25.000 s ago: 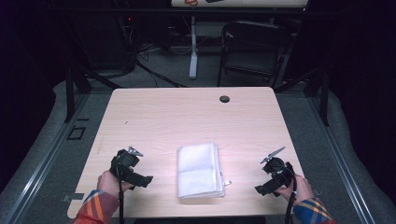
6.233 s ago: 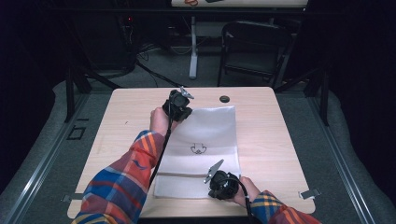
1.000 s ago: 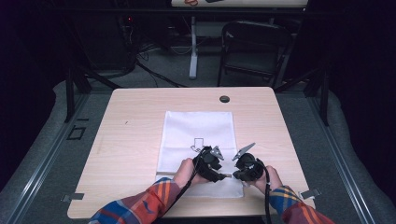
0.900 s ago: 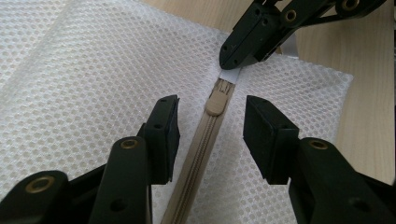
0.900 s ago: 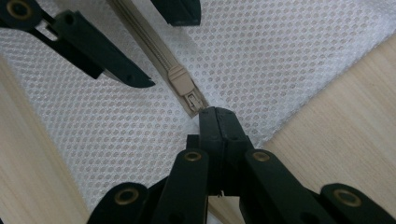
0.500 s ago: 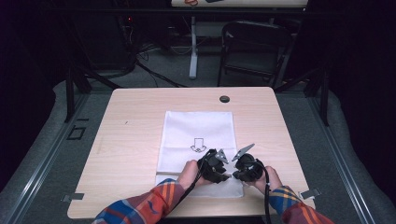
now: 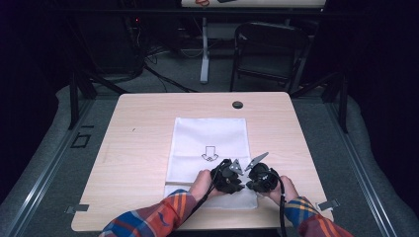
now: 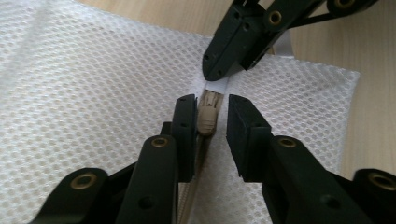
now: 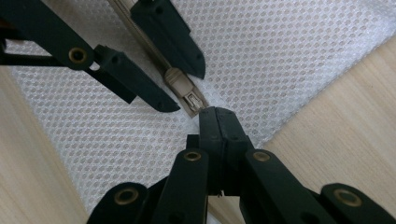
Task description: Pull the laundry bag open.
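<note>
A white mesh bag [image 7: 207, 136] with a printed arrow lies flat on the wooden table [image 7: 133, 148]. Its beige zipper pull [image 8: 208, 116] sits near the bag's near right corner. My left gripper [image 8: 208, 128] straddles the pull. Its jaws have just been closing and a gap still shows on one side. In the right gripper view the pull [image 9: 178, 82] lies between those two jaws. My right gripper [image 9: 216, 119] is shut on the white tab [image 8: 217, 86] at the zipper's end. From above, the left gripper [image 7: 236, 174] and right gripper [image 7: 247, 176] meet tip to tip.
A round black grommet [image 7: 237, 104] sits near the table's far edge. A dark folding chair [image 7: 269, 49] and cables stand on the floor beyond. Bare wood lies to the left and right of the bag.
The left gripper has edged right along the bag's near edge toward the right gripper, and its jaws have narrowed. The right gripper has kept still.
</note>
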Available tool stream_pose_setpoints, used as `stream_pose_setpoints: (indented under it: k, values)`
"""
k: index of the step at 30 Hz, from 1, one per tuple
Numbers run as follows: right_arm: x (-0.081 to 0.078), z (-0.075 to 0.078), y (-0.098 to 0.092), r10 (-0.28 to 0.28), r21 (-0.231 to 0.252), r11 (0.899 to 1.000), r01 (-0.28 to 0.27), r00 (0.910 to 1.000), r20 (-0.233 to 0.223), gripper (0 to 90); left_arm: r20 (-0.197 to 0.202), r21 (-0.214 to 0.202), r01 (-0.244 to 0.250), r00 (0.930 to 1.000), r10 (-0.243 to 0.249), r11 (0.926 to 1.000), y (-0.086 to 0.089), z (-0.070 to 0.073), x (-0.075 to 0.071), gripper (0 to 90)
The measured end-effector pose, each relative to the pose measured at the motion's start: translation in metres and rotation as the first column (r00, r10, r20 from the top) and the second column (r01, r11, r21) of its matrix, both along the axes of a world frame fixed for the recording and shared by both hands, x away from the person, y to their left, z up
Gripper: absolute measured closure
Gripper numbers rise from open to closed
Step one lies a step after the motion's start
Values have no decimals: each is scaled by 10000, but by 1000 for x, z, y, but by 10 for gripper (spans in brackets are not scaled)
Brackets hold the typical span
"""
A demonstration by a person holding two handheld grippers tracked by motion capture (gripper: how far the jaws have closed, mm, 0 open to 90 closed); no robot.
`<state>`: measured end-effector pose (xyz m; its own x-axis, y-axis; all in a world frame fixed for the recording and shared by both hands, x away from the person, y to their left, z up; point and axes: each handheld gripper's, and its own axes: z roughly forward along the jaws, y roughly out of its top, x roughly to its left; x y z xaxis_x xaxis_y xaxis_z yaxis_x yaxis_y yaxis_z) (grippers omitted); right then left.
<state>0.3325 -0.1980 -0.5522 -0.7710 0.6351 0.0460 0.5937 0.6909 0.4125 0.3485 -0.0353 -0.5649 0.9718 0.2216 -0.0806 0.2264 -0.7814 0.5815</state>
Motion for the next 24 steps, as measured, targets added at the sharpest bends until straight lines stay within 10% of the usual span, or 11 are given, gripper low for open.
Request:
stream_pose_setpoints:
  k: [24]
  values:
    - [0,-2,-2,-448,235,9987,449,9990,-46,900,-130,52,-158,9998,159,9999,3,1,2,814]
